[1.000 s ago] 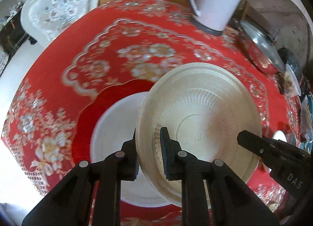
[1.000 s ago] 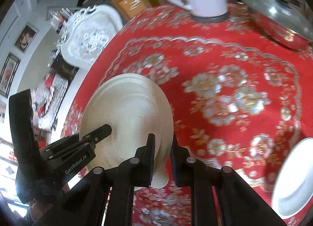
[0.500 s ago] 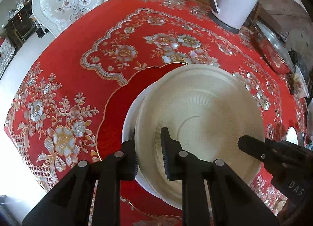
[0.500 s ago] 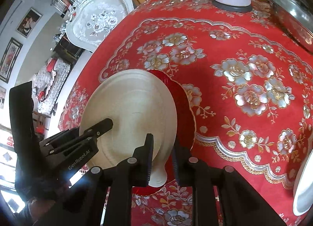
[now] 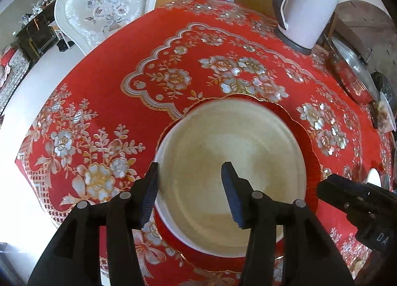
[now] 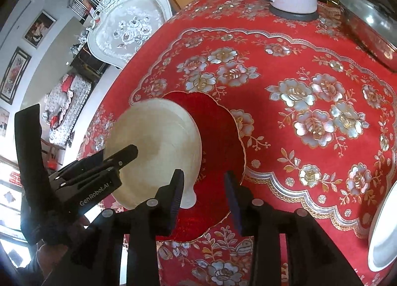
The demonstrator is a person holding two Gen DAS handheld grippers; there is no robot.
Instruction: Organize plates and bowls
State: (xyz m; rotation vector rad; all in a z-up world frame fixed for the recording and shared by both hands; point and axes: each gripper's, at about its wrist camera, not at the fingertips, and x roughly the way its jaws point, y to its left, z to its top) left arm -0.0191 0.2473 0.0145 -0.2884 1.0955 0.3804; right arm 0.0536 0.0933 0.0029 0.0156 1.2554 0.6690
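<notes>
A beige ribbed bowl (image 5: 230, 162) sits nested in a white bowl whose rim (image 5: 162, 214) shows at its left edge, both on a scalloped red plate (image 5: 307, 142). The beige bowl looks slightly blurred. My left gripper (image 5: 191, 191) is open just above it, one finger outside the near rim and one over the inside, touching nothing. In the right wrist view, my right gripper (image 6: 204, 194) is open beside the beige bowl (image 6: 153, 149), over the red plate (image 6: 218, 137). The left gripper's body (image 6: 99, 174) overlaps the bowl's left side.
A white kettle (image 5: 305, 6) stands at the far side of the red floral tablecloth (image 5: 173, 63). A lidded metal pan (image 5: 352, 72) lies at the far right. A white plate (image 6: 382, 231) is at the right edge. A white chair (image 5: 106, 11) stands behind the table.
Both grippers were shut on the beige bowl's rim, lowering it. Both have opened and let go, and the bowl now rests in the white bowl on the red plate.
</notes>
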